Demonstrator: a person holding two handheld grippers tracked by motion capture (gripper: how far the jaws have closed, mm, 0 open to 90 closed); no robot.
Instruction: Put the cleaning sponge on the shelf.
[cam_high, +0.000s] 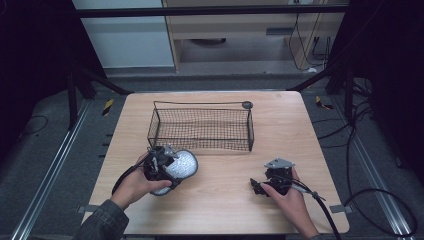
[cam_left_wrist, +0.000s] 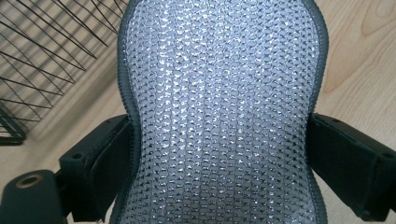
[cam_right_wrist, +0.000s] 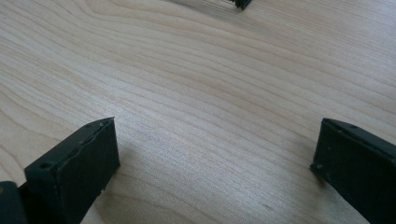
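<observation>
Your left gripper (cam_high: 167, 167) has its jaws pinched on the waist of a silver mesh pad (cam_left_wrist: 224, 107), and its edges bow inward under the squeeze. The wire basket (cam_high: 200, 127) sits at the pad's one o'clock, probably its destination. Your right gripper (cam_high: 257, 186), jaws spread empty, rests low over the table (cam_right_wrist: 201, 84) at four o'clock, likely keeping clear.

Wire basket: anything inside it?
Nothing can be seen inside the wire basket; tabletop shows through its mesh. The silver mesh pad sits outside, in front of it, clamped by the left gripper. The near wall's mesh partly veils the floor.
</observation>
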